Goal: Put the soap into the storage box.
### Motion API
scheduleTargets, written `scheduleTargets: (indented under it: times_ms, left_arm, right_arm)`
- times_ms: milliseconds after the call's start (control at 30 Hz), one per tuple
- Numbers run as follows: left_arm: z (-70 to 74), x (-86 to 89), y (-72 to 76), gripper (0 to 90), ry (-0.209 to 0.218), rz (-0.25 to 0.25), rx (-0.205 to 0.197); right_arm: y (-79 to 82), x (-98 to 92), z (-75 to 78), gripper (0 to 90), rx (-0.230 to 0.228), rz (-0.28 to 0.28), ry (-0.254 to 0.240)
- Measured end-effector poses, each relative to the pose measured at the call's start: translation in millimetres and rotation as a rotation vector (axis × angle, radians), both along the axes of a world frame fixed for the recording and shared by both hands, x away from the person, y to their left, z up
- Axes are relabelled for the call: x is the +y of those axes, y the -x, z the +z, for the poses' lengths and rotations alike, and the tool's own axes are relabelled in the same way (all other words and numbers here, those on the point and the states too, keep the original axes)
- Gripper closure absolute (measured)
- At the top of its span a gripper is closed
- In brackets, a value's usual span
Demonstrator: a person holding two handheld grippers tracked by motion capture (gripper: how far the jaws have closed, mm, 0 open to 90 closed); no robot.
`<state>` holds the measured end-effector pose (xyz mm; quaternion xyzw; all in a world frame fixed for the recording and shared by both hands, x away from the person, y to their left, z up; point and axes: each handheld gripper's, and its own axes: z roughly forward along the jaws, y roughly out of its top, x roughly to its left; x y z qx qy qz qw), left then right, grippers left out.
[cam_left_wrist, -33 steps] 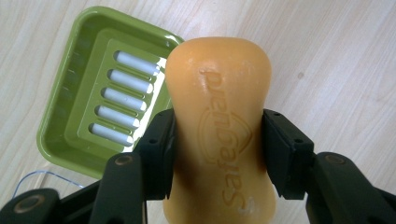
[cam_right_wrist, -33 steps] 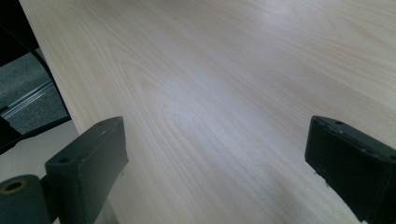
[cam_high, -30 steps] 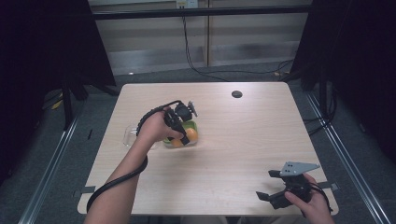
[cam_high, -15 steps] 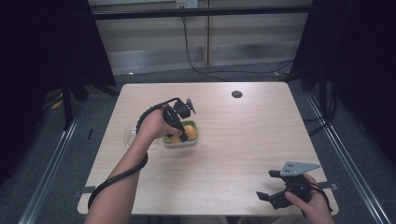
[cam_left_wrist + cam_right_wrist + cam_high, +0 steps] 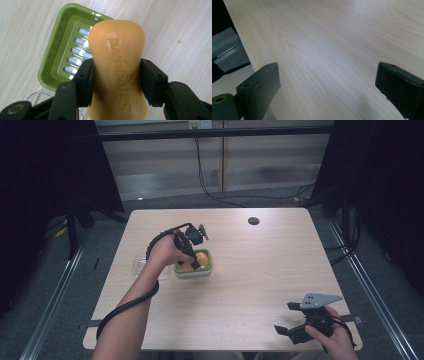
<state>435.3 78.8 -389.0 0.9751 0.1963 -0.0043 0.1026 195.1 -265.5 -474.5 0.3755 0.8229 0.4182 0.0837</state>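
Soap bar [image 5: 117, 67]: orange, waisted shape, embossed lettering on its face, slightly glossy; held above the table, over the near edge of the green dish.
Left gripper [image 5: 116, 82]: jaws clamped on the bar's narrow middle, one pad on each side.
Soap dish [image 5: 56, 53]: green, rounded rectangle, slotted drain insert visible; sits on the table [image 5: 260, 270] left of centre.
Clear lid or tray [image 5: 137, 266]: just beside the dish, partly hidden by the left hand.
Right gripper [image 5: 329, 87]: jaws spread wide, nothing between them, low over bare wood near the table's front right corner.
Dark round spot [image 5: 253, 221]: far side of table, well apart.
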Motion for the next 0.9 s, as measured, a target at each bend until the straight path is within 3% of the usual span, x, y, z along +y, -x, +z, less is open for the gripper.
scheduleTargets:
  times_ms: [200, 267, 300, 333, 367, 900]
  left_arm:
    - [-2.1, -2.3, -3.2, 49.2, 0.0, -0.008, -0.011]
    - [-2.2, -2.7, -5.4, 49.2, 0.001, -0.019, 0.009]
    - [-3.2, -2.7, -5.9, 49.2, -0.007, -0.025, -0.009]
    - [-4.1, -3.1, -5.6, 49.2, 0.006, -0.007, -0.01]
    - [-4.1, -3.0, -7.4, 49.2, -0.003, -0.026, -0.012]
    - [-11.9, -4.5, -15.5, 49.1, -0.013, -0.027, -0.003]
  right_arm:
    - [0.0, 0.1, -0.1, 5.3, 0.005, -0.002, 0.0]
    - [0.2, -0.1, 0.1, 5.3, 0.007, -0.005, -0.003]
    - [0.3, -0.5, 0.3, 5.3, 0.008, -0.008, -0.005]
    - [0.2, -1.0, 0.4, 5.3, 0.008, -0.011, -0.007]
    - [-0.1, -1.7, 0.4, 5.3, 0.008, -0.01, -0.008]
    - [-1.1, -2.3, -0.7, 5.3, 0.014, -0.015, -0.009]
